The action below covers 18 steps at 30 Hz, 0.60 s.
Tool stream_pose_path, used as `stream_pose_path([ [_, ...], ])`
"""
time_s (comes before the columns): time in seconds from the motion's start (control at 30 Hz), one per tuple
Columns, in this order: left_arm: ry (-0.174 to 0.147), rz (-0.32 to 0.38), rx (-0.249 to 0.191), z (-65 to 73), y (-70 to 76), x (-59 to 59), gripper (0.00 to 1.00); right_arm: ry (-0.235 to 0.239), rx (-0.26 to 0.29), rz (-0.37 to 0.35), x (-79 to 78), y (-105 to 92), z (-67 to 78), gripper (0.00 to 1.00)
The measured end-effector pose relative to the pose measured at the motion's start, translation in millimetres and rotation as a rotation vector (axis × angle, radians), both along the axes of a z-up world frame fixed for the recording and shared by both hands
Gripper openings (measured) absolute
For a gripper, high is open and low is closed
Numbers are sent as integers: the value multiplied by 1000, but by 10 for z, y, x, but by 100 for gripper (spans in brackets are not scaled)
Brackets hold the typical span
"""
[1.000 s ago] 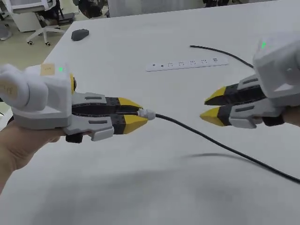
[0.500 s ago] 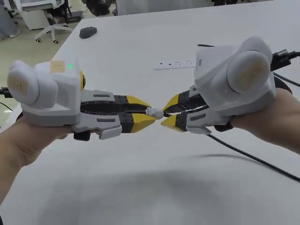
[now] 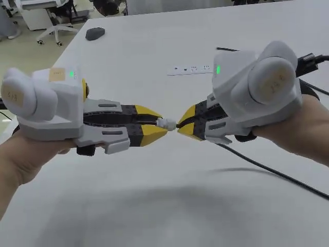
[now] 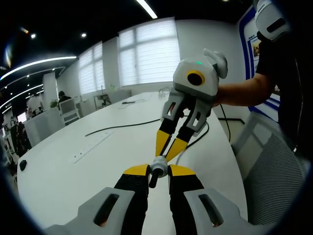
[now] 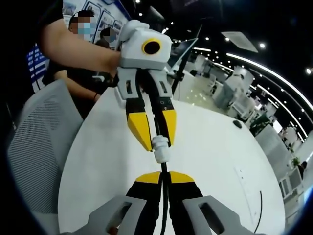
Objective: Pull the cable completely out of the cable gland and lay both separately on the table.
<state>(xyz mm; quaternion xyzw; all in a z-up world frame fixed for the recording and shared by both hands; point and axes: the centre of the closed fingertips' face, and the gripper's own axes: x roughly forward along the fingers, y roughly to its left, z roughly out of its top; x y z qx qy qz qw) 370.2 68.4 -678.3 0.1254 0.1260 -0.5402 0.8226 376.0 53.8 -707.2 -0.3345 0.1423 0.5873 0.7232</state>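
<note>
Cable gland [image 3: 168,123], small and white, is up in the air above the table [image 3: 154,206], near the middle of the head view and between the 2 grippers. Left gripper [image 3: 160,123] comes in from the left, jaws clenched on the gland body. Right gripper [image 3: 180,126] comes in from the right, tips just beside the gland, jaws clamped on the black cable [image 3: 267,170] where it leaves the gland. Cable is seated in the gland, not pulled out. Behind the right gripper the cable drops to the table and runs off to the near right.

Left gripper view: gland [image 4: 157,167] sits between its own 2 yellow tips, and the right gripper [image 4: 168,144] points straight at it from the far side.

Right gripper view: cable [image 5: 164,182] passes between its own 2 tips up to the gland [image 5: 160,147], which the left gripper [image 5: 157,139] pinches from beyond.

Left hand [image 3: 20,154] and right hand [image 3: 303,128] each hold 1 gripper.

White power strip [image 3: 190,68] lies on the table farther back, well apart from the grippers. Dark mouse [image 3: 95,33] sits at the far left of the table, with an office chair [image 3: 51,28] on the floor beyond it.
</note>
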Motion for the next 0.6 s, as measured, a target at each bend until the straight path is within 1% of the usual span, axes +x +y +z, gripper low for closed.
stream_pose_path([
  [0.03, -5, 7, -1, 16, 37, 5, 15, -5, -7, -3, 14, -20, -12, 0],
  [0.07, -6, 17, -12, 40, 69, 14, 15, -11, -10, -6, 27, -38, -16, 0],
  [0.1, -8, 32, -31, 73, 112, 20, 15, -4, -3, -17, 53, -63, -7, 0],
  [0.17, -22, 46, -37, 99, 178, 8, 15, 5, 7, -29, 86, -91, 4, 0],
  [0.23, -35, 67, -45, 126, 243, 17, 15, -2, 2, -40, 136, -119, 0, 0],
  [0.3, -49, 116, -55, 153, 353, 67, 15, 6, 20, -51, 176, -113, 24, 0],
  [0.33, -48, 132, -75, 176, 405, 76, 15, 9, 24, -54, 210, -115, 25, 0],
  [0.37, -52, 145, -82, 187, 442, 85, 15, 6, 23, -54, 229, -114, 23, 0],
  [0.4, -66, 168, -89, 206, 502, 99, 15, -1, 23, -60, 254, -111, 26, 0],
  [0.43, -65, 175, -93, 204, 534, 93, 15, -1, 23, -61, 271, -110, 25, 0],
  [0.47, -70, 195, -99, 206, 588, 100, 15, 2, 26, -63, 320, -103, 24, 0],
  [0.57, -73, 226, -103, 176, 687, 96, 15, 0, 42, -64, 360, -58, 51, 0],
  [0.6, -72, 231, -107, 167, 712, 90, 15, -10, 63, -64, 383, -7, 95, 0],
])
